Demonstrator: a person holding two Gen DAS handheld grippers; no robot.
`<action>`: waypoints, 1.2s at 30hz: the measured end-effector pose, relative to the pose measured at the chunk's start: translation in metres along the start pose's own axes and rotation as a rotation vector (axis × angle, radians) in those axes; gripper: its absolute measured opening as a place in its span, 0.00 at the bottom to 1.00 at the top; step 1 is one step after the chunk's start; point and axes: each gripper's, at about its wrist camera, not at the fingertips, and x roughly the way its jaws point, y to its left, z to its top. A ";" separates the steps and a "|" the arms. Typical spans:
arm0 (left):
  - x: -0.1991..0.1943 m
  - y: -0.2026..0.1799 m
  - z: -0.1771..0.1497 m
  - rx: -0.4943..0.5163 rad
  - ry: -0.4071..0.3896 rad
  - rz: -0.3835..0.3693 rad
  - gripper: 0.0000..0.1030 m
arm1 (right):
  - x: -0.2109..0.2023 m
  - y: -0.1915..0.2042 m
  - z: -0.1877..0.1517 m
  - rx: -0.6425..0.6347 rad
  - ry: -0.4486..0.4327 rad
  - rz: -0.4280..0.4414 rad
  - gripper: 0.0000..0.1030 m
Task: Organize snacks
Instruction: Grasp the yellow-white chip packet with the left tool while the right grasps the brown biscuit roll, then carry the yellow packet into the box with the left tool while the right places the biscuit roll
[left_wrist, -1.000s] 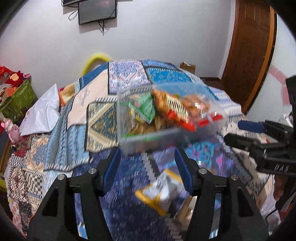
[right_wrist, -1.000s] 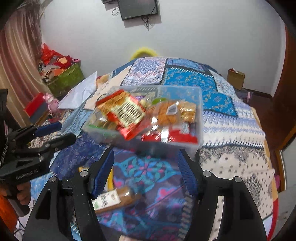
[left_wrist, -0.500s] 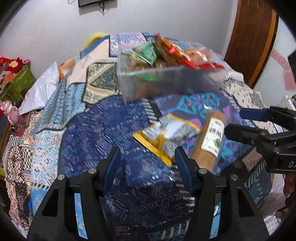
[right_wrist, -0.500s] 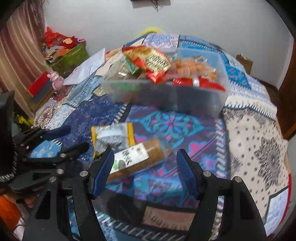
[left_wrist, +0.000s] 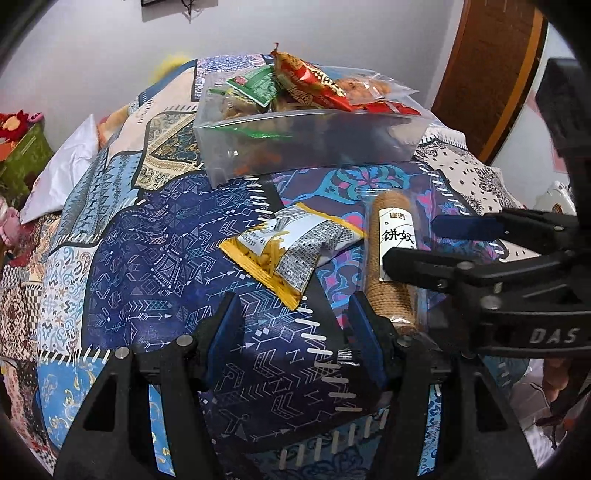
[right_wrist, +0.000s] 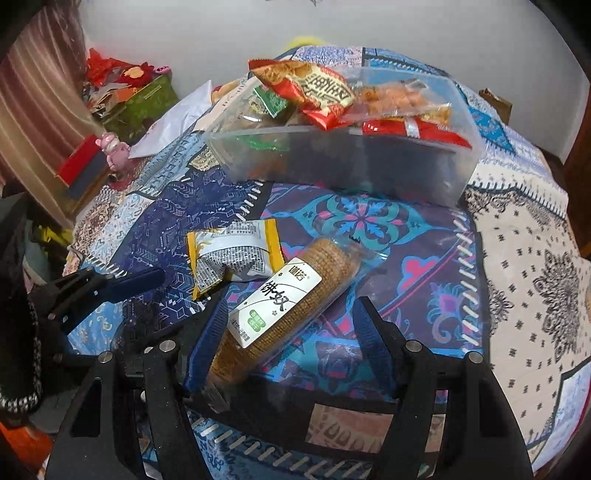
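A clear plastic bin (left_wrist: 314, 147) (right_wrist: 351, 166) heaped with snack packets stands on the quilted bed, far from both grippers. Two snacks lie loose in front of it: a yellow-and-white packet (left_wrist: 288, 247) (right_wrist: 232, 258) and a biscuit roll (left_wrist: 393, 258) (right_wrist: 280, 306) in a clear wrapper. My left gripper (left_wrist: 295, 325) (right_wrist: 122, 280) hangs open over bare quilt, just short of the yellow packet. My right gripper (right_wrist: 290, 321) (left_wrist: 413, 242) is open above the biscuit roll, which lies slanted between its fingers; the left pad is close to it, the right pad apart.
A patchwork quilt (left_wrist: 147, 258) covers the bed. A white bag (right_wrist: 173, 118) lies at its far left. Beyond the left edge stand a green box (right_wrist: 147, 99) of red things and a pink toy (right_wrist: 110, 146). A wooden door (left_wrist: 487, 66) is at the right.
Both grippers have come down toward the bed and tipped downward. The bin has slid up and away in both views, and the two loose snacks now lie close to the fingers.
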 end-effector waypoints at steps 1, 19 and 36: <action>0.000 0.001 0.000 -0.002 0.001 0.005 0.58 | 0.002 0.000 0.000 0.003 0.005 0.005 0.65; 0.010 0.014 0.024 0.039 -0.013 0.006 0.61 | 0.008 -0.009 0.005 -0.052 -0.003 0.018 0.49; 0.063 0.014 0.052 0.025 0.052 -0.041 0.67 | 0.001 -0.039 0.017 -0.024 -0.001 0.004 0.32</action>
